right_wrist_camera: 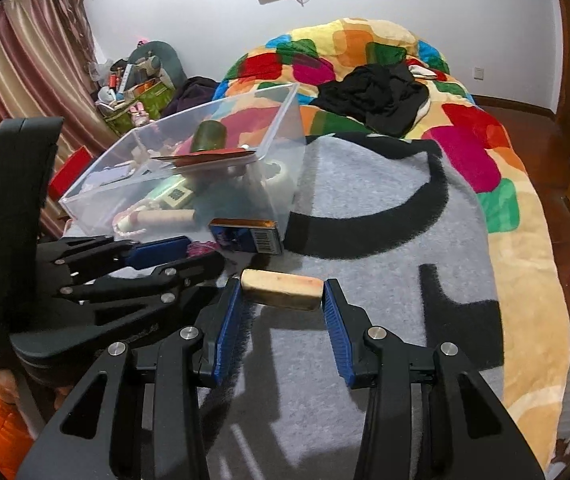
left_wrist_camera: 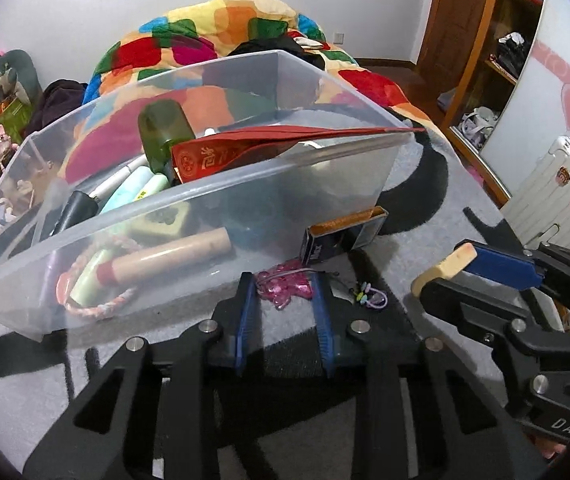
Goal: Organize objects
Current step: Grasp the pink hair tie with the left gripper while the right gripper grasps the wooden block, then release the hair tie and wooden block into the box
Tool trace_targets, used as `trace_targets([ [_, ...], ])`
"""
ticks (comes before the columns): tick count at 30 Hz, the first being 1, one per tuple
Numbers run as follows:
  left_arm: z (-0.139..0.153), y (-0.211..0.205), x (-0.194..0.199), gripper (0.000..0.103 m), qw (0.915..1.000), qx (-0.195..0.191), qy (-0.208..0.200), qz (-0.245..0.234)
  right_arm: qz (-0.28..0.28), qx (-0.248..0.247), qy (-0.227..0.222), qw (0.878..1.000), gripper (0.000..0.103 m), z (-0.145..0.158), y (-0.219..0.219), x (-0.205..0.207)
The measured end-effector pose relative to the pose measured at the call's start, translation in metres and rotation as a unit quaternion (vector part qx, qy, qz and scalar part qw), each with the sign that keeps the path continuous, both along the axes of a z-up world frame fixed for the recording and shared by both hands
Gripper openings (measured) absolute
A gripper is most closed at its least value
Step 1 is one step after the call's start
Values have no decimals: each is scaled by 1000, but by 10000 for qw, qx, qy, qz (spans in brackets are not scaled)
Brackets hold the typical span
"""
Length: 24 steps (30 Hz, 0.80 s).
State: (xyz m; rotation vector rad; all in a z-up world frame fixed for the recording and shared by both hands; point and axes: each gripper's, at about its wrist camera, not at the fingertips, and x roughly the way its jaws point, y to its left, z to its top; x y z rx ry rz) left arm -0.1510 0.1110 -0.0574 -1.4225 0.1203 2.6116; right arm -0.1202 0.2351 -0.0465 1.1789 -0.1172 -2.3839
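Observation:
A clear plastic bin point(left_wrist_camera: 205, 208) sits on the grey blanket, holding a green bottle point(left_wrist_camera: 165, 132), a red envelope point(left_wrist_camera: 269, 144), a tan roll point(left_wrist_camera: 173, 258) and other items. My left gripper point(left_wrist_camera: 283, 292) has its jaws around a pink bead bracelet point(left_wrist_camera: 283, 286) lying in front of the bin, fingers touching its sides. My right gripper point(right_wrist_camera: 283, 294) is shut on a cream eraser block point(right_wrist_camera: 281, 290), held by its ends above the blanket. The eraser also shows in the left wrist view point(left_wrist_camera: 445, 266). The bin point(right_wrist_camera: 277, 184) shows far left in the right wrist view.
A blue box point(left_wrist_camera: 341, 236) lies against the bin's front right corner. A small beaded hair tie point(left_wrist_camera: 371, 294) lies right of the bracelet. A colourful quilt point(right_wrist_camera: 465, 140) with black clothing point(right_wrist_camera: 373, 100) covers the bed beyond. A white suitcase point(left_wrist_camera: 557, 188) stands at right.

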Motion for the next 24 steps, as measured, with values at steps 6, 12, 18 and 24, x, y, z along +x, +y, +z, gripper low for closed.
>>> trace_targets([
  [6,7,-5,18,28,9998,-63,204,-29,-16,-49,17,10000,37,2,1,0],
  [12,40,-28,45,28,9977,409,547,-5,2,-76,127,9999,37,12,0,5],
  [18,82,-67,49,28,9912,844,974,302,72,-97,366,9993,37,34,-7,11],
  [24,107,-101,35,28,9839,959,1332,700,132,-207,663,9975,37,63,-23,8],
])
